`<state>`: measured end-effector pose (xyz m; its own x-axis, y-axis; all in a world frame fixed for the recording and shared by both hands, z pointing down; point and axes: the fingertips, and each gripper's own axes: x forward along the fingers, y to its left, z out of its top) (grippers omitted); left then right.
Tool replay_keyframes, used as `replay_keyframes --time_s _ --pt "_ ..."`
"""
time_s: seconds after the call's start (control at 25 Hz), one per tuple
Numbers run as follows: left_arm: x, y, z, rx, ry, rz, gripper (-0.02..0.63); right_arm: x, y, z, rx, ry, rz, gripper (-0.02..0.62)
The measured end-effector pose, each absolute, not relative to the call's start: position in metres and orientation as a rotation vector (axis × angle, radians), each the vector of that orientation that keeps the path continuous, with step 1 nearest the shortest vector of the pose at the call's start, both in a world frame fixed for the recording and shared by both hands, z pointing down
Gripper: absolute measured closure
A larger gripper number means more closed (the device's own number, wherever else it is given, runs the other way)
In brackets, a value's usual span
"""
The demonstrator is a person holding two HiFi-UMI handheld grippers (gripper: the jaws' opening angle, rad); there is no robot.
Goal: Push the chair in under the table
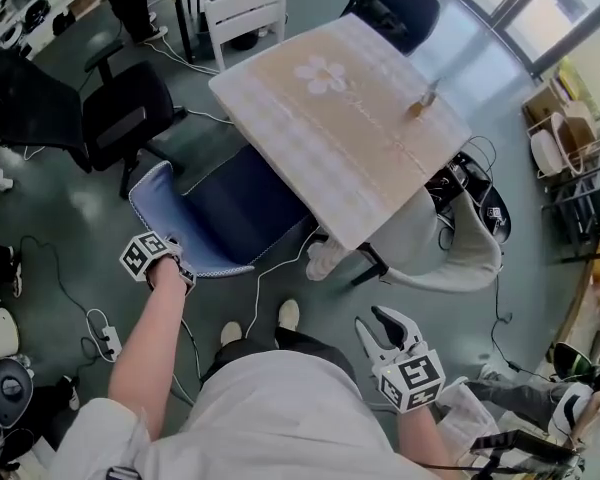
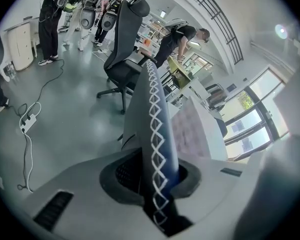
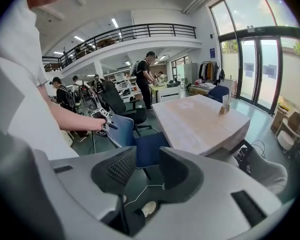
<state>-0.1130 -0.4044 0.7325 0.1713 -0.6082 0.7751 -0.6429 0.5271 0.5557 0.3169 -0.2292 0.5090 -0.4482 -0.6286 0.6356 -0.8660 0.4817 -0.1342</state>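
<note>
Nearest us, our right tool hangs over the grey floor just right of our shoes, its jaws spread with nothing between them. A little farther and to the left, our left tool is pinching the near top edge of the blue chair, its jaws pressed on the backrest rim with the white criss-cross stitching. The chair stands at the near left side of the table. Its seat reaches partly under the tabletop, and its backrest is outside on our side. A white cable trails across the floor beneath it. At the table's near right corner a pale grey seat is tucked against the edge. The table wears a light cloth with a flower motif, and a small holder stands near its far right edge. Farther left we see a black office chair, and a white chair stands beyond the table's far side.
</note>
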Motion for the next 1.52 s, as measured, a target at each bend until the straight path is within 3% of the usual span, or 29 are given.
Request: replay_keyframes --time_s 0.36,0.52,1.0,1.08,1.24,1.52 --pt "-0.079 -0.43 0.734 1.139 -1.506 0.049 0.514 0.347 -0.242 0.524 1.167 -2.256 0.647 0.442" --pt "-0.086 -0.425 0.732 1.111 -1.586 0.187 0.469 0.346 -0.252 0.533 1.114 -2.292 0.644 0.442" --pt "-0.101 -0.404 0.612 1.552 -1.663 0.215 0.46 0.299 -0.251 0.535 1.024 -2.377 0.562 0.444" --pt "-0.097 -0.384 0.593 1.645 -1.615 0.178 0.481 0.284 -0.243 0.53 1.003 -2.389 0.523 0.461" --pt "-0.091 -0.325 0.554 1.879 -1.498 0.201 0.594 0.239 -0.216 0.514 0.965 -2.418 0.448 0.551" --pt "-0.09 -0.195 0.503 2.196 -1.253 0.186 0.594 0.156 -0.143 0.496 0.919 -2.443 0.356 0.58"
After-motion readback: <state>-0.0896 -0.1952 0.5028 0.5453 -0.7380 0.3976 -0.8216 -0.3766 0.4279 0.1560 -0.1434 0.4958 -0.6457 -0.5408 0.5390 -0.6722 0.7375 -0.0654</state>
